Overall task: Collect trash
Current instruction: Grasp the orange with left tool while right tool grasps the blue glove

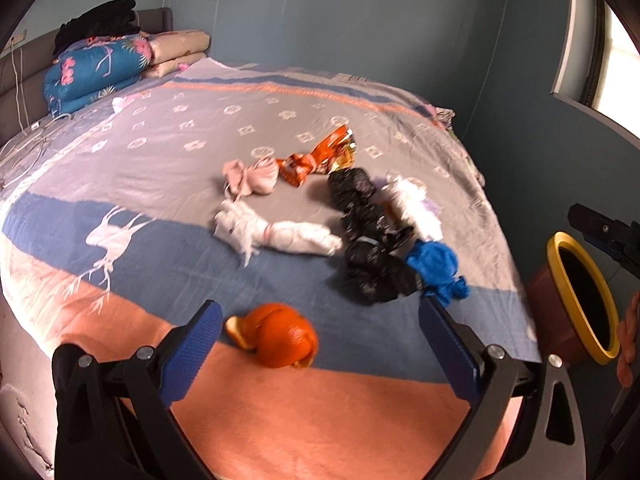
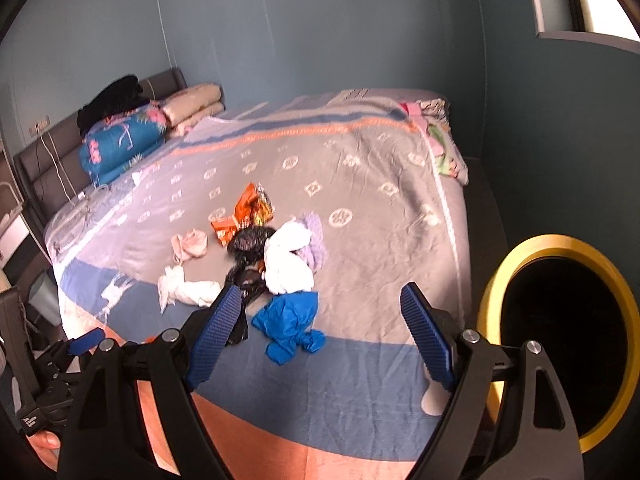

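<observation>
Trash lies in a cluster on the patterned bed cover (image 1: 168, 216). An orange peel (image 1: 276, 340) lies nearest, between the spread fingers of my left gripper (image 1: 320, 340), which is open and not touching it. Beyond it lie a white knotted bag (image 1: 276, 236), black bags (image 1: 368, 232), a blue bag (image 1: 438, 268), a pink bag (image 1: 252, 178) and an orange snack wrapper (image 1: 320, 158). My right gripper (image 2: 322, 332) is open above the blue bag (image 2: 292, 324), with the pads clear of it. A yellow-rimmed bin (image 2: 492, 300) stands beside the bed on the right.
Folded quilts (image 1: 96, 72) and pillows (image 1: 180, 50) are stacked at the headboard, with white cables (image 1: 32, 144) near them. Crumpled cloth (image 2: 440, 148) hangs at the bed's far corner. A blue wall runs behind. A hand (image 1: 628, 336) shows by the bin (image 1: 580, 296).
</observation>
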The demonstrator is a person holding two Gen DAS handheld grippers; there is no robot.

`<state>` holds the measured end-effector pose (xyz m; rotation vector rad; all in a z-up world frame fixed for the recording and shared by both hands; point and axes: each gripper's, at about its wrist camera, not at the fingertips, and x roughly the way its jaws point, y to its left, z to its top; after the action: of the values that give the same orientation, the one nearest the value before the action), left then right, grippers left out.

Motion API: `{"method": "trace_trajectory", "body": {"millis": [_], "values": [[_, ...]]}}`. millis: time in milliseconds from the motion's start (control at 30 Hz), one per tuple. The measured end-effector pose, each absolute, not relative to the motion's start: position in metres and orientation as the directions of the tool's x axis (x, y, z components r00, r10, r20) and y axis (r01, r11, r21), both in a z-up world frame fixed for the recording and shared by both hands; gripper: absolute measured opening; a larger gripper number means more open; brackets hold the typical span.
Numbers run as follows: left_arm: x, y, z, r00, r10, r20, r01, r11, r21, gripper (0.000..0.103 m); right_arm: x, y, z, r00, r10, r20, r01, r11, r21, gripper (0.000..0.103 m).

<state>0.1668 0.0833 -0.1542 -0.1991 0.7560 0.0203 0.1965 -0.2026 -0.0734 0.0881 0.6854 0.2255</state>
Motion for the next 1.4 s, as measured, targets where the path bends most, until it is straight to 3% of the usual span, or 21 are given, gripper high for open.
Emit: {"method": "trace_trajectory", "body": {"millis": [333,967,1233,1400], "values": [[0.171,0.098,-0.179,0.708,-0.027,-0.705,-0.124,0.979,-0.162,0.095,0.227,-0.166,-0.125,0.670,0.213,-0.711,-0.194,0.975,0.110,0.079],[0.194,0.109,-0.206,0.683,-0.033,-0.730,-0.130,0.977,-0.167,0.094,0.280,-0.129,-0.184,0.581,0.175,-0.795,-0.190,0.979,0.077,0.079],[0.204,0.109,-0.219,0.654,-0.072,-0.753,-0.108,0.976,-0.187,0.079,0.289,-0.120,-0.199,0.566,0.176,-0.805,-0.187,0.979,0.083,0.077],[0.207,0.110,-0.223,0.645,-0.084,-0.760,-0.105,0.975,-0.196,0.061,0.300,-0.122,-0.207,0.546,0.190,-0.816,-0.166,0.979,0.117,0.064]]}}
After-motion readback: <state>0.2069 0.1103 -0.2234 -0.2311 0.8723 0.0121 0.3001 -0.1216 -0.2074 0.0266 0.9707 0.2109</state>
